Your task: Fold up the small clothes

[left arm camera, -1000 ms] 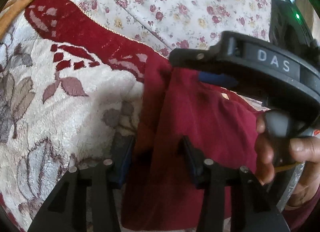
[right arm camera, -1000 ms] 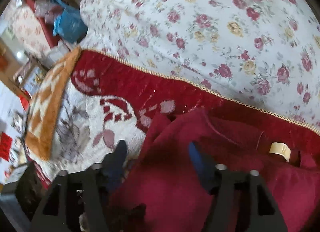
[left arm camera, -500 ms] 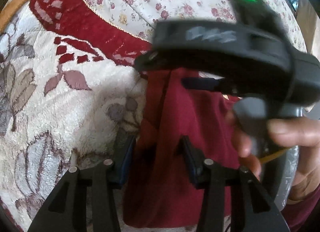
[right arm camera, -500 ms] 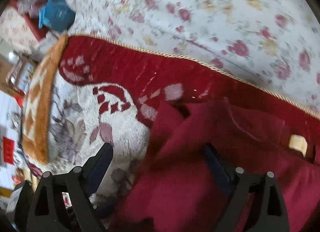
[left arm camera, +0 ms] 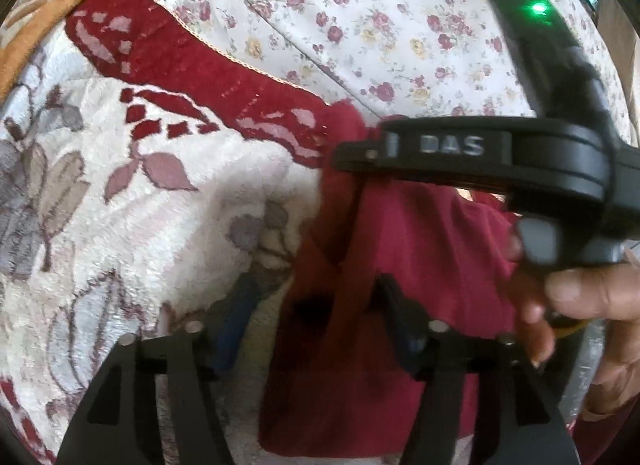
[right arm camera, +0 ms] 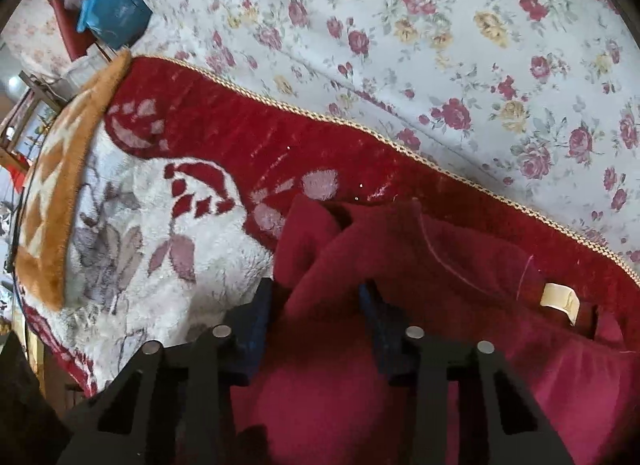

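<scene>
2 grippers work over 1 dark red garment point(right arm camera: 420, 285) that lies crumpled on a plush cream-and-red blanket point(right arm camera: 168, 233), with a flowered sheet point(right arm camera: 460, 45) beyond the blanket's gold-corded edge.

The right gripper point(right arm camera: 316, 297) points steeply down at the garment's upper left part. Its jaws have just been closing, from wide apart half a second ago to a narrow gap now, and a raised ridge of red cloth stands between the blue pads. The pads look pressed into that ridge on both sides, so it reads as clamped on the garment. A cream label point(right arm camera: 560, 299) shows at the neckline, off to the right.

The left gripper point(left arm camera: 316, 309) sits at the garment's left border. Its jaws have just been opening: the left finger point(left arm camera: 236, 325) now rests over bare blanket, clear of the cloth, while the right one lies on the red fabric. Nothing is pinched.

In the left view, the right gripper's black body has dropped lower than half a second ago, with a hand point(left arm camera: 580, 297) on its trigger.
</scene>
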`<state>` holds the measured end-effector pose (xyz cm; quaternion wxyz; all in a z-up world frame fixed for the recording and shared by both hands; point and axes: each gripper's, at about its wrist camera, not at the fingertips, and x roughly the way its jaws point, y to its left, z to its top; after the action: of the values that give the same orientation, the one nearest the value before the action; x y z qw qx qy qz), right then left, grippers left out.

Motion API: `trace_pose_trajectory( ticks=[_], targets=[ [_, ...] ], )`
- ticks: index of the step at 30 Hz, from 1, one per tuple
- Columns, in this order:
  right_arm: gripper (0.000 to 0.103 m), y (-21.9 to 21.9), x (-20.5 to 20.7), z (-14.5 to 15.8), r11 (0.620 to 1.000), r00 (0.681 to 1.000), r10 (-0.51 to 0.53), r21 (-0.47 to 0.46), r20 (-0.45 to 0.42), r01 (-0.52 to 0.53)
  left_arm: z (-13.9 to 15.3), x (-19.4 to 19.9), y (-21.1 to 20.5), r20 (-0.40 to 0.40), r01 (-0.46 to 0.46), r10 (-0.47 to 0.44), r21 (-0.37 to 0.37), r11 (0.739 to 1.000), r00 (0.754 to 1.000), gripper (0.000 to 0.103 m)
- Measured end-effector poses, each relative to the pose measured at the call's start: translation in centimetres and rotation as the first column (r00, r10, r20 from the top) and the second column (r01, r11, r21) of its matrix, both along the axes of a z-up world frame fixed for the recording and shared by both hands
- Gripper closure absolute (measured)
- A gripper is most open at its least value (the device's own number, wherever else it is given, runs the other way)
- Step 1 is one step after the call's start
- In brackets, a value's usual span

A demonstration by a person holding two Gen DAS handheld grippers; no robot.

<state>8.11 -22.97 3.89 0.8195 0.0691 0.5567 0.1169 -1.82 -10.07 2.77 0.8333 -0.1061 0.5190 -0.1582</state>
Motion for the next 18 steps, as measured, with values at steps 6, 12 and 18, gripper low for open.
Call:
trace_pose_trajectory(
  ticks=[6,12,18],
  targets=[
    [0.059,-0.3,-0.3,0.2,1.0,1.0,-0.007,0.019,0.004,0.007,0.1,0.6,0.3,0.002,0.002,-0.002,0.009,1.0,1.0,0.035],
    [0.072,-0.3,-0.5,0.9,0.999,1.0,0.019,0.043,0.012,-0.019,-0.2,1.4,0.0,0.002,0.023,-0.023,-0.031,0.999,1.0,0.018],
    [0.078,-0.1,-0.5,1.3,0.998,0.999,0.024,0.066,0.024,-0.025,-0.7,1.6,-0.3,-0.016,0.029,-0.03,-0.049,0.998,0.999,0.022]
  ],
)
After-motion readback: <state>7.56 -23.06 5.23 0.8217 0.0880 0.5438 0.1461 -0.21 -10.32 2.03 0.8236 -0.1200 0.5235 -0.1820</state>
